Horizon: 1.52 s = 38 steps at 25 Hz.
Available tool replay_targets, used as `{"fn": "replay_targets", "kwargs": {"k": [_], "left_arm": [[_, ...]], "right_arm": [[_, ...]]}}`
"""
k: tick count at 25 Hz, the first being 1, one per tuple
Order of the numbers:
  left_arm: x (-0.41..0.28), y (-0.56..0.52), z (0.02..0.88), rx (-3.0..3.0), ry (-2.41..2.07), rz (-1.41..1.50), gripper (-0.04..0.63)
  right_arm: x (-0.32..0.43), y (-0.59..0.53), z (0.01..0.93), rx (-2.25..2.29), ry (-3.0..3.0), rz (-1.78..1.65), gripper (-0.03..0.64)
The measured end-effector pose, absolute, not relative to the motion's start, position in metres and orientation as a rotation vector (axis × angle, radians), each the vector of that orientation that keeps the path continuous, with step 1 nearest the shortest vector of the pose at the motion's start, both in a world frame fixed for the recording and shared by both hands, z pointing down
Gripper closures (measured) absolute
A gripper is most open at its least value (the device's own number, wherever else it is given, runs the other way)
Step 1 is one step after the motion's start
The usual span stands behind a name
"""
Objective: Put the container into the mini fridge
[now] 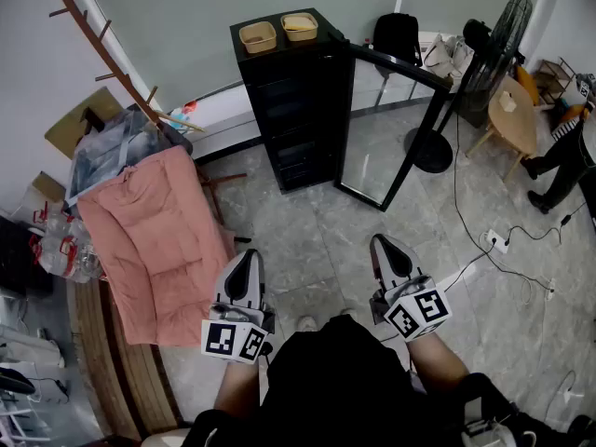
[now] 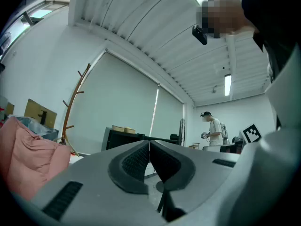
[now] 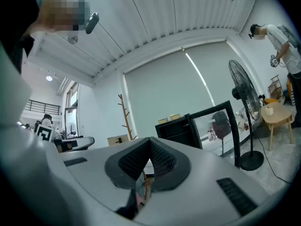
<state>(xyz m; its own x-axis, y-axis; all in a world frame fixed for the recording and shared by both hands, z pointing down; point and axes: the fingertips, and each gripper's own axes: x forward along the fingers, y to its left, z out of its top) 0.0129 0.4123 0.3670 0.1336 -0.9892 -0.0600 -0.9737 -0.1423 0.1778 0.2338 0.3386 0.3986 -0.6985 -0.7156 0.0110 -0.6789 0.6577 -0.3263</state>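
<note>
A black mini fridge [image 1: 291, 110] stands by the far wall, its glass door [image 1: 391, 133] swung open to the right. Two tan containers sit on its top, one [image 1: 258, 36] on the left and one [image 1: 300, 26] on the right. My left gripper [image 1: 248, 255] and right gripper [image 1: 382, 241] hang low near my body, well short of the fridge, both shut and empty. The left gripper view has its gripper [image 2: 149, 143] pointing at the fridge [image 2: 120, 138]. Past the right gripper [image 3: 149, 141] I see the fridge [image 3: 176, 129] and the containers [image 3: 169, 118].
A pink quilt [image 1: 149, 240] drapes over a rack on the left, beside a wooden coat stand [image 1: 102, 45]. At the right stand a floor fan [image 1: 503, 35] and a small round table [image 1: 514, 110], with another person [image 1: 563, 152] nearby. Cables [image 1: 503, 242] lie on the tiled floor.
</note>
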Motion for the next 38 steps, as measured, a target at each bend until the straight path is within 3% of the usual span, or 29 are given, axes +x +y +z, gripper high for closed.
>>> {"fn": "replay_targets", "kwargs": {"k": [22,23,24,25,26,29,38], "left_arm": [[0.016,0.401,0.373,2.309,-1.956,-0.311,0.568],[0.014,0.402,0.372,2.297,-1.969,-0.307,0.522],[0.011,0.401,0.372,2.278,-1.985,-0.297,0.427],[0.007,0.401,0.372,2.257,-2.003,-0.286,0.353],[0.002,0.401,0.371,2.238,-2.025,-0.278,0.335],[-0.012,0.403,0.369,2.212,-2.077,-0.262,0.307],[-0.042,0.407,0.373,2.231,-2.050,-0.291,0.304]], "right_arm": [[0.236,0.330,0.405,-1.143,2.724,-0.441,0.583],[0.234,0.332,0.402,-1.136,2.723,-0.419,0.571],[0.231,0.334,0.399,-1.133,2.727,-0.391,0.508],[0.227,0.334,0.396,-1.137,2.734,-0.364,0.401],[0.224,0.334,0.394,-1.147,2.741,-0.339,0.349],[0.216,0.332,0.389,-1.170,2.756,-0.287,0.333],[0.185,0.342,0.394,-1.190,2.753,-0.345,0.333]]}}
